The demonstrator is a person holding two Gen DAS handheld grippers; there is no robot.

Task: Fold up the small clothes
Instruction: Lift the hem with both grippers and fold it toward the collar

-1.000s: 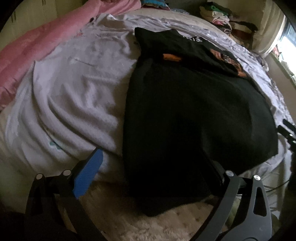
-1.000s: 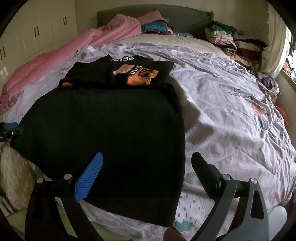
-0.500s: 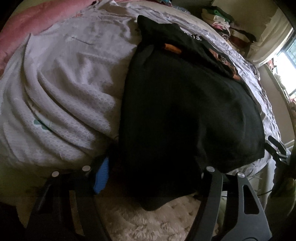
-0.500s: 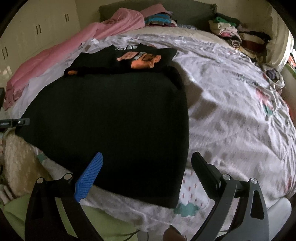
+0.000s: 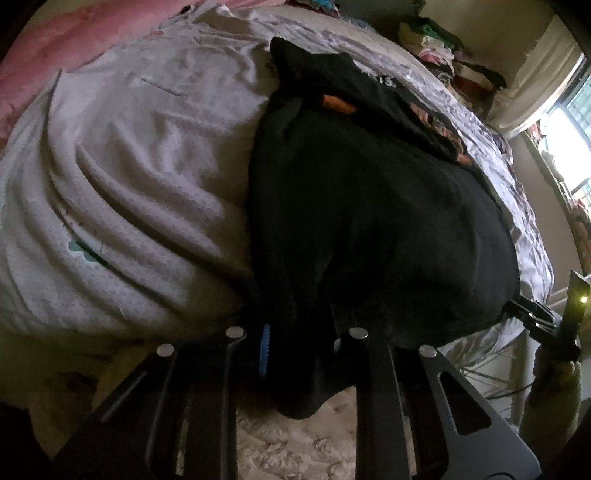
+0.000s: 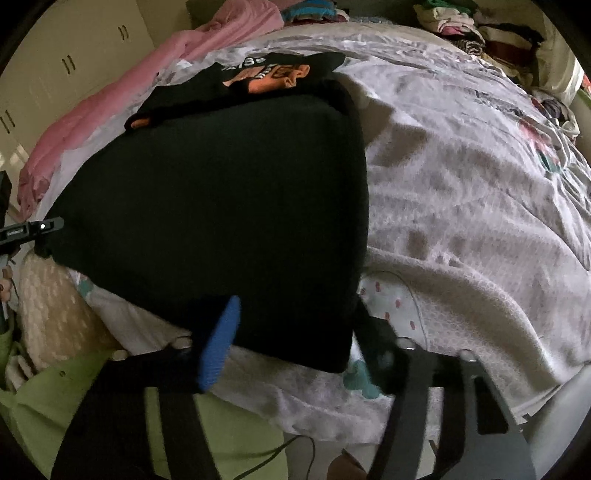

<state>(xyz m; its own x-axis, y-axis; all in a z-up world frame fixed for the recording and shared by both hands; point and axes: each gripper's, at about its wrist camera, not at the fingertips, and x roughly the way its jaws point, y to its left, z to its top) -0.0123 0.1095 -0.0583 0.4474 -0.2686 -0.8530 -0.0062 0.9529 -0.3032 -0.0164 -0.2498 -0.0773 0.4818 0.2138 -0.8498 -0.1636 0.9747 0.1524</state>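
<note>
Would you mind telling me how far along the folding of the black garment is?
Done: the black garment lies spread flat on the bed. In hand: the left gripper has just closed on its near corner; the right gripper is closing around the other corner, not yet clamped. Left: lifting the hem and every fold.

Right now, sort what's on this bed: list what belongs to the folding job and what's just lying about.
In the job:
- black garment
- left claw, closing on its near corner
- right claw, closing around its other corner

Lying about:
- printed black shirt
- pink blanket
- clothes pile
- white bedspread
</note>
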